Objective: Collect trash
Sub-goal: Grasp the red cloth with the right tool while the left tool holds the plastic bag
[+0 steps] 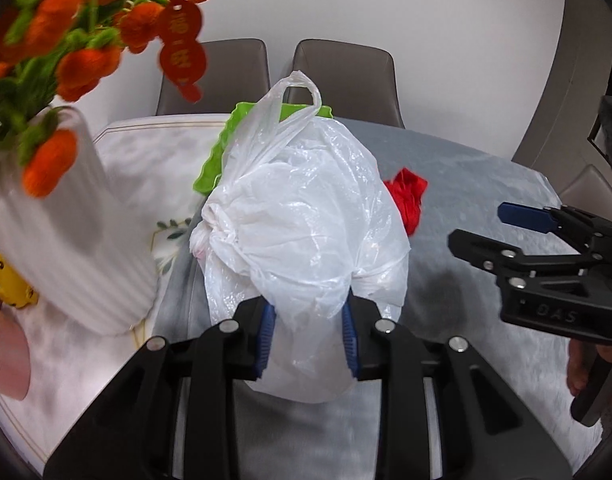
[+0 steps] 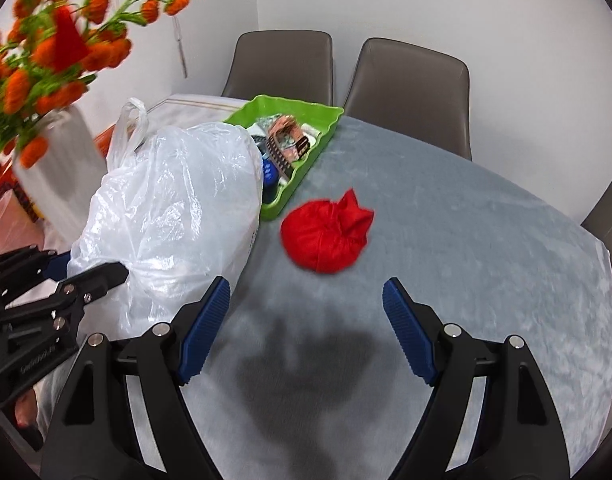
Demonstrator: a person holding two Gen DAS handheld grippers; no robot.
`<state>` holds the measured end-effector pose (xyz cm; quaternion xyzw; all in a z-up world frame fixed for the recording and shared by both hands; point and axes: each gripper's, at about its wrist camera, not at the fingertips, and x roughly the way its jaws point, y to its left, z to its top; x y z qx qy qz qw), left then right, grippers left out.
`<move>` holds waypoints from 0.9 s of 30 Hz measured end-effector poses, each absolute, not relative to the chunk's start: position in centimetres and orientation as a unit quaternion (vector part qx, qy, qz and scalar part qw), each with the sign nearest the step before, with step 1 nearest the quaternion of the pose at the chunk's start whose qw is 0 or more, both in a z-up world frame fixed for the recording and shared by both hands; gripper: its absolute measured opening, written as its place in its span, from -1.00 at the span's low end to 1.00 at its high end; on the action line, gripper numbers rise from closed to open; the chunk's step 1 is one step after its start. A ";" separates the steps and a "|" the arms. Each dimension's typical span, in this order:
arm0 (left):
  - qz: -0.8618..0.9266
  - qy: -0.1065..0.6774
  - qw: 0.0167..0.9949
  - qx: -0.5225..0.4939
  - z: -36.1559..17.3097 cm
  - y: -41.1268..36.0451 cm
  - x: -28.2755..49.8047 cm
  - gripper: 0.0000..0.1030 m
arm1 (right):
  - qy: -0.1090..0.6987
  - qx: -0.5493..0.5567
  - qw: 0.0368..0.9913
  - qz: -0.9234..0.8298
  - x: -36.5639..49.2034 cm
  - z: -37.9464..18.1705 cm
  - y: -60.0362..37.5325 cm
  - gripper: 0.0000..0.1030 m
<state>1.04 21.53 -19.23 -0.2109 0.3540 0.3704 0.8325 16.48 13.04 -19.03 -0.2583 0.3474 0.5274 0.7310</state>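
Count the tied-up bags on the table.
2: the white plastic bag clamped in the left gripper, and the red bag lying ahead of the open right gripper. Others may be hidden.

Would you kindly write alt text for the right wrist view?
The open right gripper hovers over a grey table, facing a red tied bag. Left of it, the left gripper pinches a white plastic bag beside a green tray.
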 end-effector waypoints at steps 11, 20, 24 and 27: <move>0.383 0.334 0.839 -0.194 -19.4 23.9 3.6 -0.43 | 0.375 -0.255 0.731 0.510 21.4 -22.9 18.5 0.48; 0.373 0.359 0.827 -0.219 -22.1 24.6 4.7 -0.43 | 0.400 -0.266 0.700 0.528 22.3 -25.6 20.7 0.05; 0.371 0.361 0.827 -0.216 -22.1 24.3 4.7 -0.43 | 0.396 -0.270 0.692 0.540 22.2 -25.6 20.9 -0.22; 0.370 0.361 0.828 -0.218 -22.0 24.4 4.5 -0.43 | 0.398 -0.269 0.689 0.543 22.2 -25.4 20.8 -0.35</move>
